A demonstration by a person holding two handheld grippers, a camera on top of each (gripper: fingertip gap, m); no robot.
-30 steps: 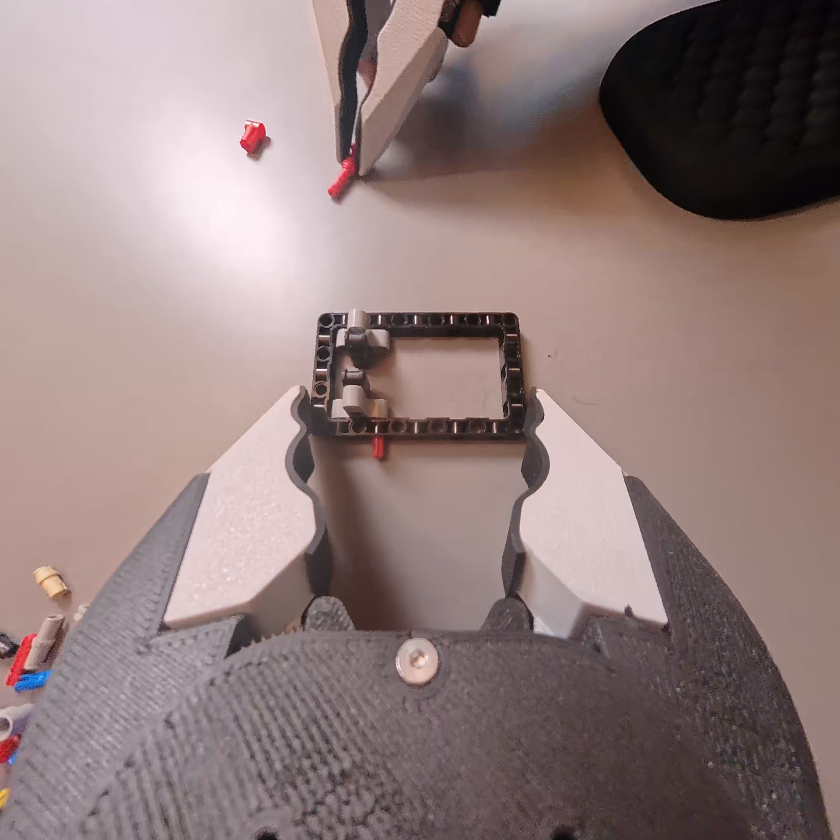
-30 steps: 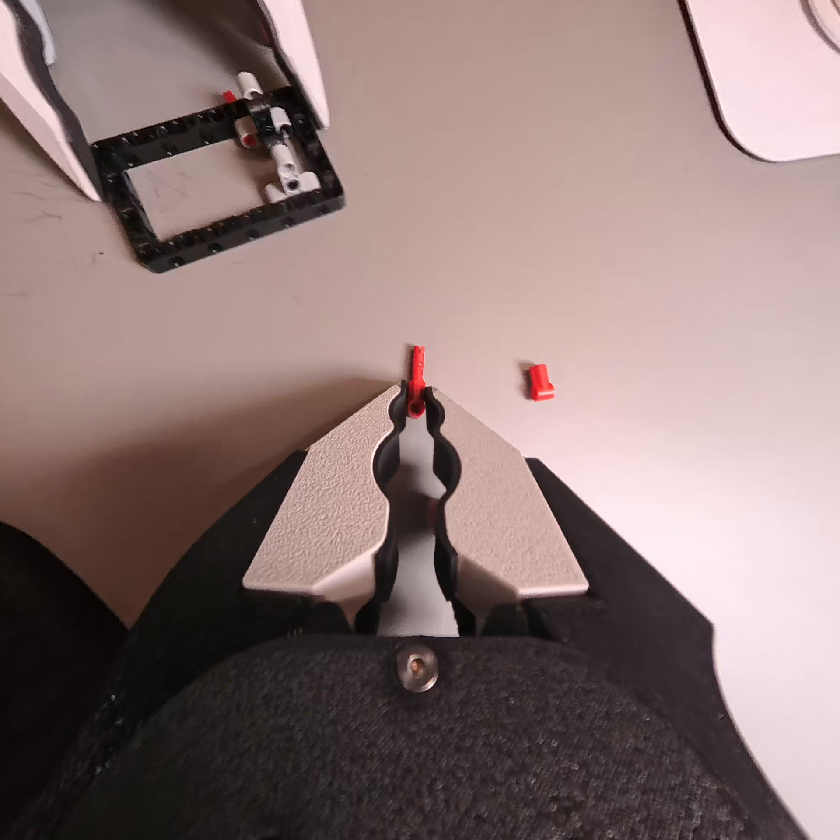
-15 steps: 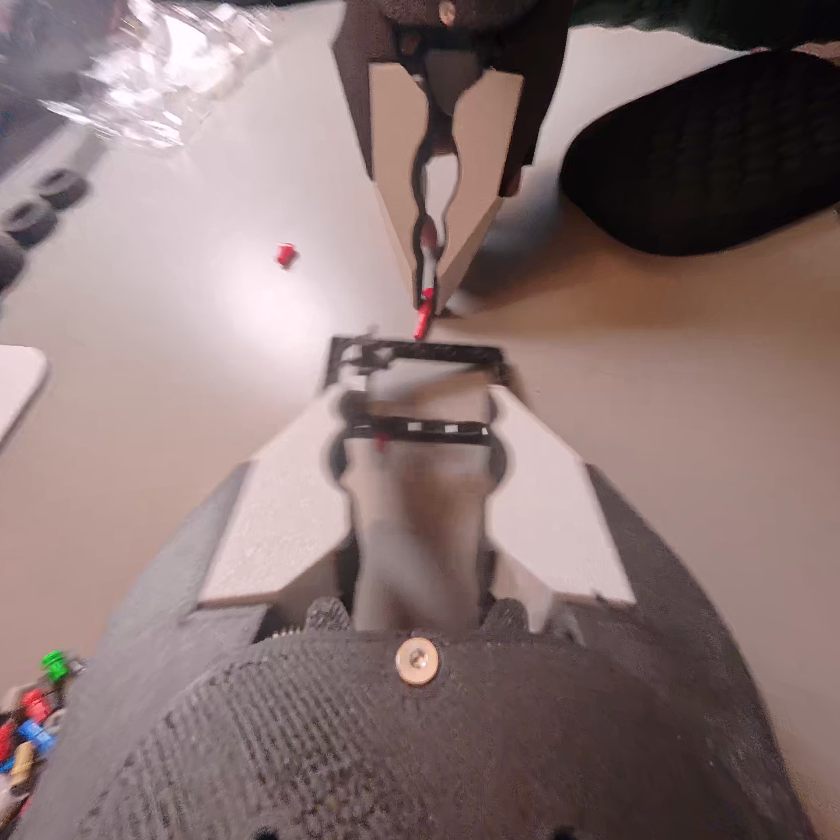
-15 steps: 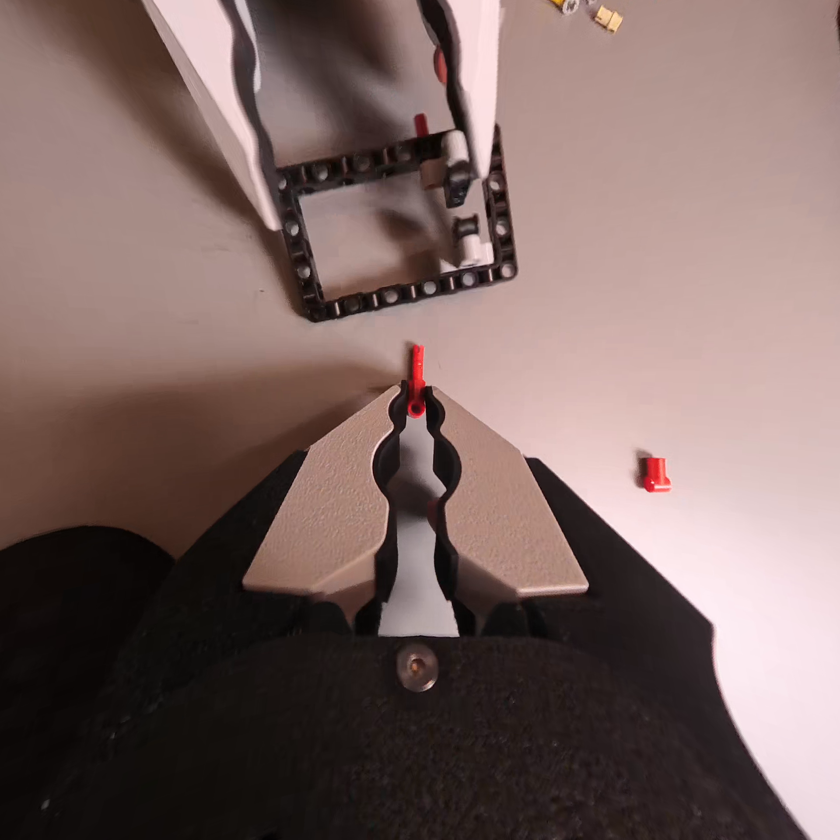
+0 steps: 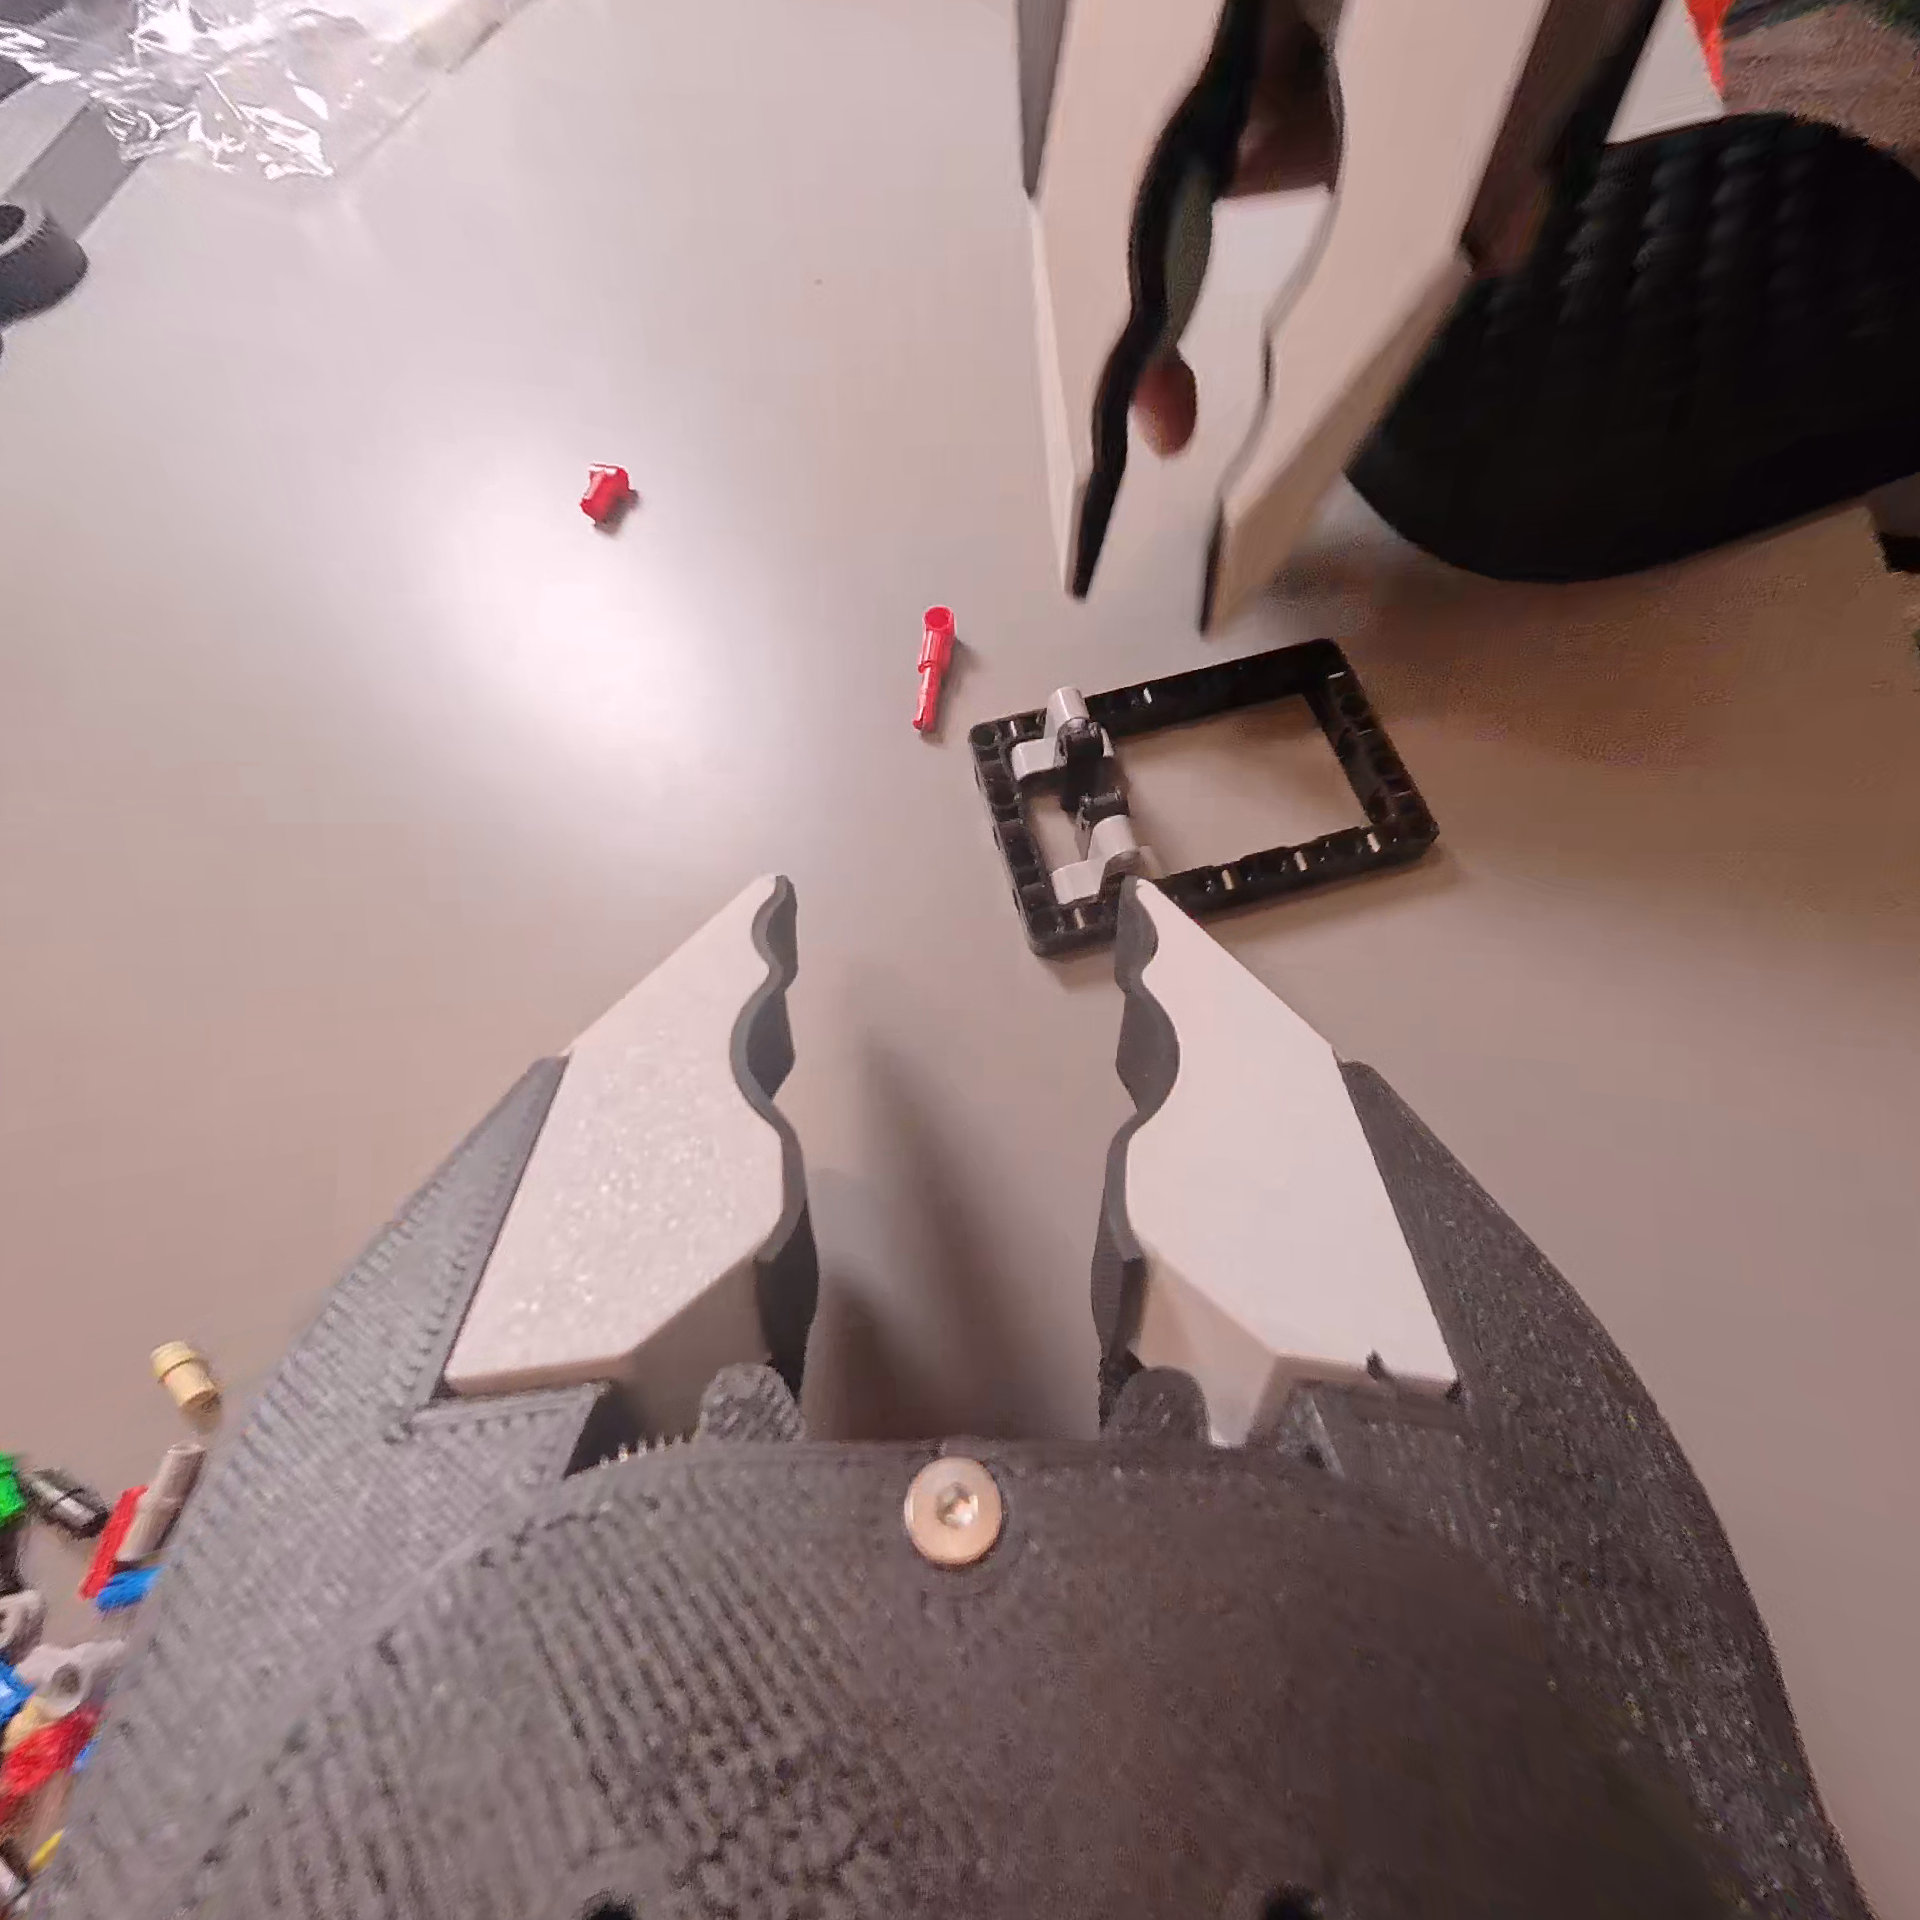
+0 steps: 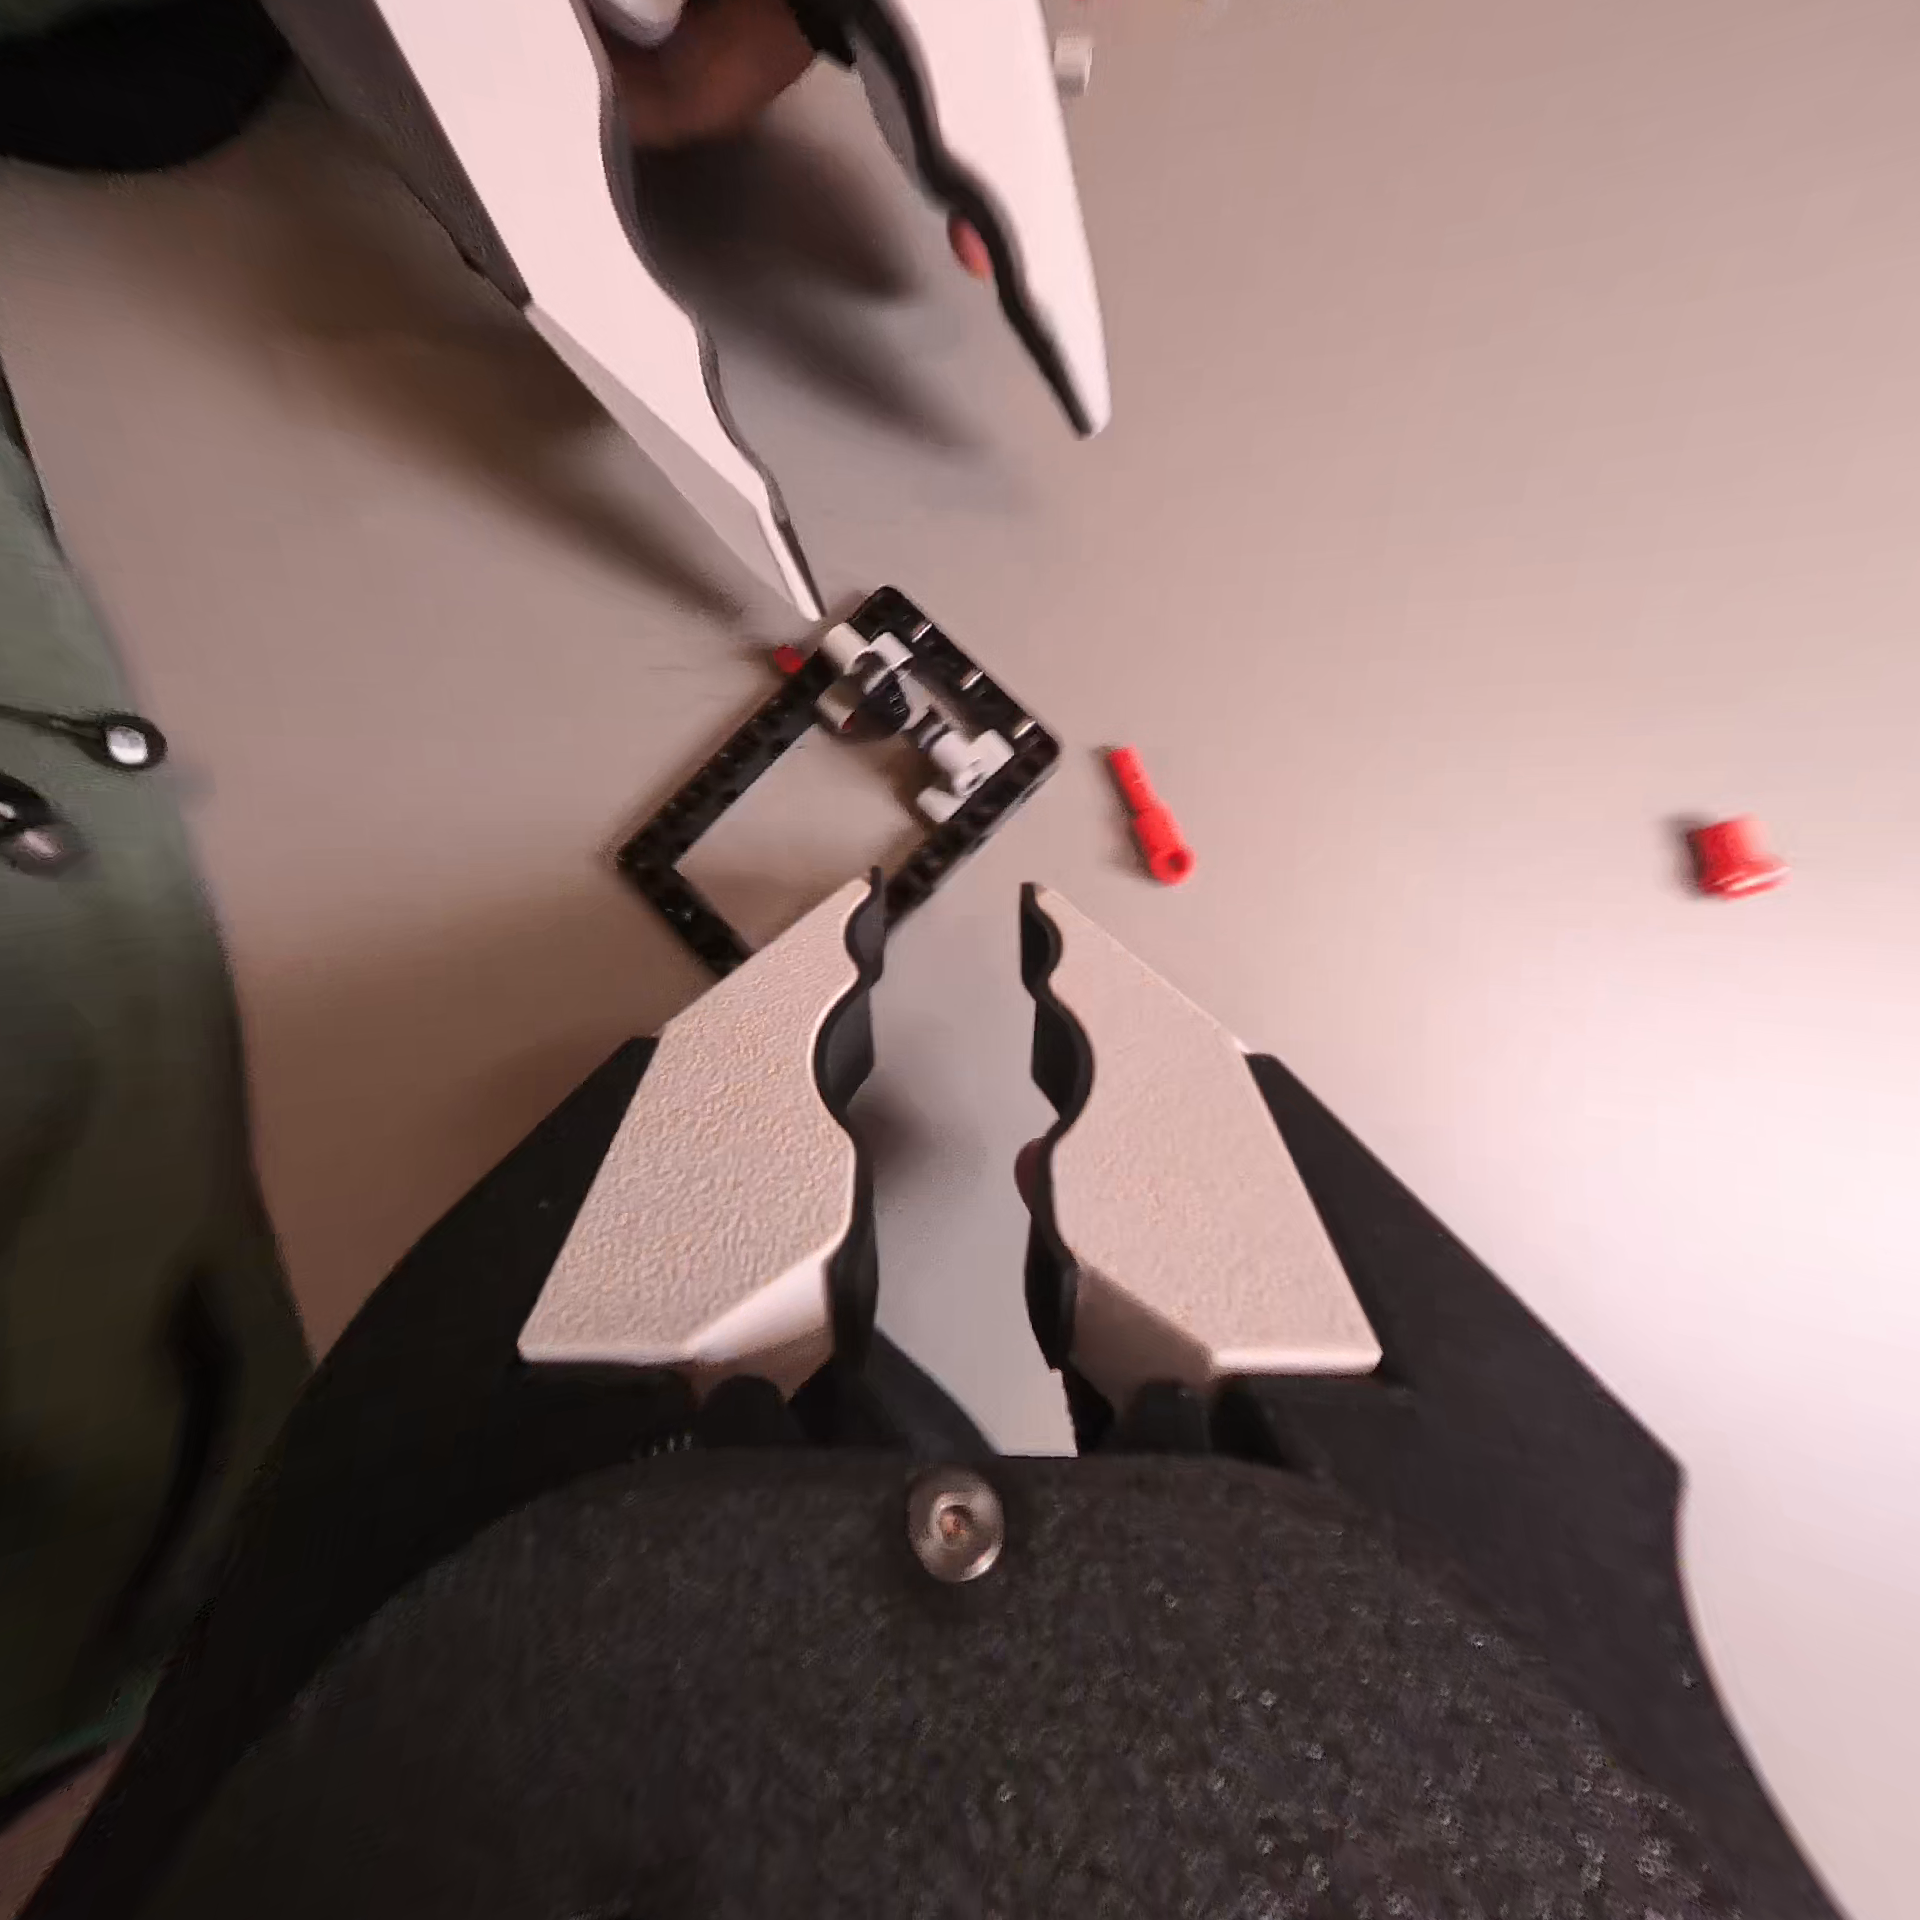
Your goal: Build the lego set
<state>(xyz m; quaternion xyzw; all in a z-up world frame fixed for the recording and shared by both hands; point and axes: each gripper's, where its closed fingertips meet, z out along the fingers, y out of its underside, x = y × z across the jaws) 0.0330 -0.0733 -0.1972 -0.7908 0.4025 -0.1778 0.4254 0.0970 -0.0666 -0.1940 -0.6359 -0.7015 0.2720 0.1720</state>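
A black rectangular lego frame [image 5: 1371, 842] with grey and black connector pieces [image 5: 1081, 800] inside its left end lies flat on the table; it also shows in the right wrist view [image 6: 707, 831]. A red pin [image 5: 933, 681] lies loose just left of the frame, also in the right wrist view [image 6: 1148, 816]. A small red piece [image 5: 605, 495] lies farther left, also in the right wrist view [image 6: 1730, 857]. My left gripper [image 5: 956, 899] is open and empty, its right fingertip [image 5: 1138, 914] at the frame's near left corner. My right gripper [image 6: 951, 899] is open and empty, just short of the frame.
A pile of loose coloured lego pieces [image 5: 62, 1621] lies at the near left. Crumpled clear plastic [image 5: 197, 94] and a black tyre [image 5: 31, 260] lie at the far left. A black textured pad [image 5: 1714, 364] sits at the far right. A dark green sleeve [image 6: 94, 1039] shows at the left. The tips of one gripper are about 7 cm away from the tips of the other. From the right gripper's tips to the small red piece [image 5: 605, 495] is close to 12 cm. Look for it in the right wrist view [image 6: 1716, 846] too.
My right gripper has opened and let go of the red pin, which now lies on the table beside the frame. My left gripper has let go of the frame and shifted left.
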